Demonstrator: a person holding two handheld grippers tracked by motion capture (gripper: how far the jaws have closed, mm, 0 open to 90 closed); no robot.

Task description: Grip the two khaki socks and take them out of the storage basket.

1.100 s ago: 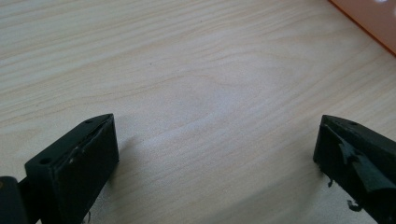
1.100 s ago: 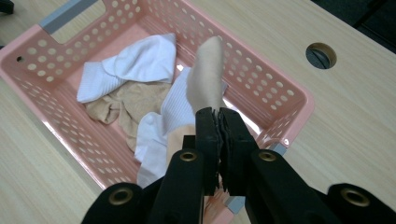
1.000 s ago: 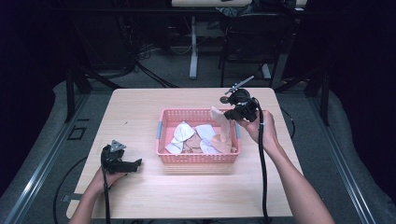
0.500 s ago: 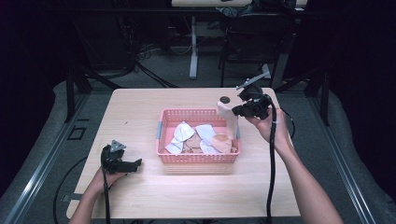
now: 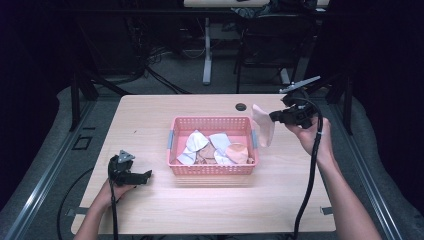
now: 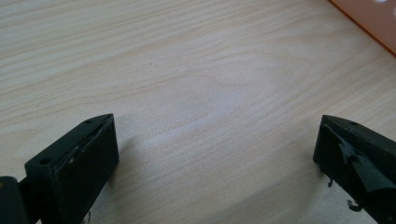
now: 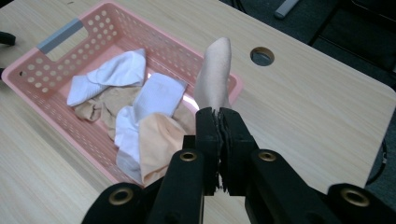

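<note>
So there's a pink plastic basket (image 5: 212, 169) sitting mid-table, perforated walls, grey handle patches on the short ends. Inside it is a loose pile of socks: a couple of white socks (image 5: 194, 145) crumpled toward the left and middle, some tan ones underneath, and a peach sock (image 5: 237, 151) bunched at the right. One more beige sock (image 5: 263, 126) is out of the pile, dangling limp in the air just past the basket's right end, pinched at its top edge between closed jaws.
</note>
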